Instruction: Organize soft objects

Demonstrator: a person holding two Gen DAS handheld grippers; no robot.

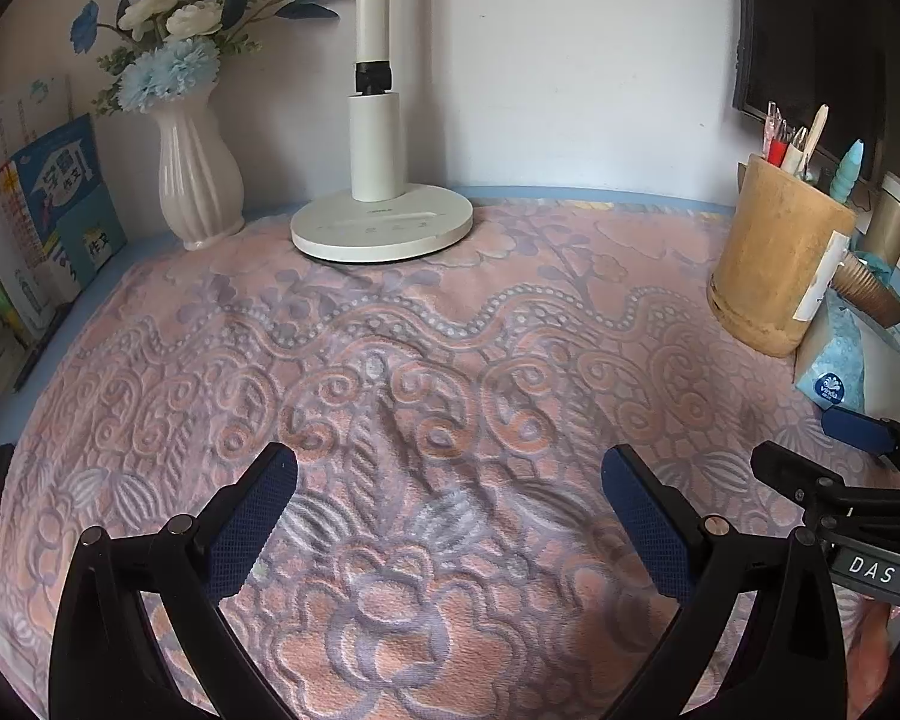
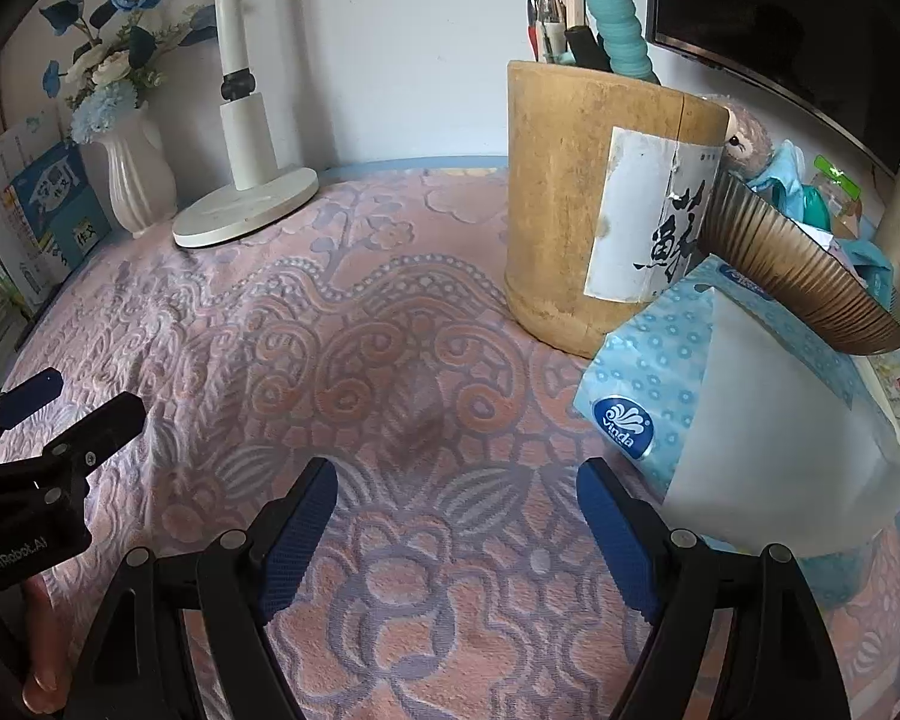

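Pink and purple towel (image 1: 450, 360), spread flat over the blue table (image 1: 570, 193), covering nearly all of it. Just over the near part of the towel, left gripper (image 1: 450, 462), spread wide, nothing between its fingers. Beside it, right gripper (image 2: 456, 474), spread wide too, pinching nothing, pointing down at the towel. Near the right gripper, on the towel's right edge, a blue tissue pack (image 2: 660, 372), touching a wooden pen pot (image 2: 570, 210). Behind the pot, a small fluffy toy (image 2: 747, 144), partly hidden. At the far side, a white lamp (image 1: 381, 228), a white vase (image 1: 201, 180) with blue flowers, and books (image 1: 60, 210) leaning at the left.
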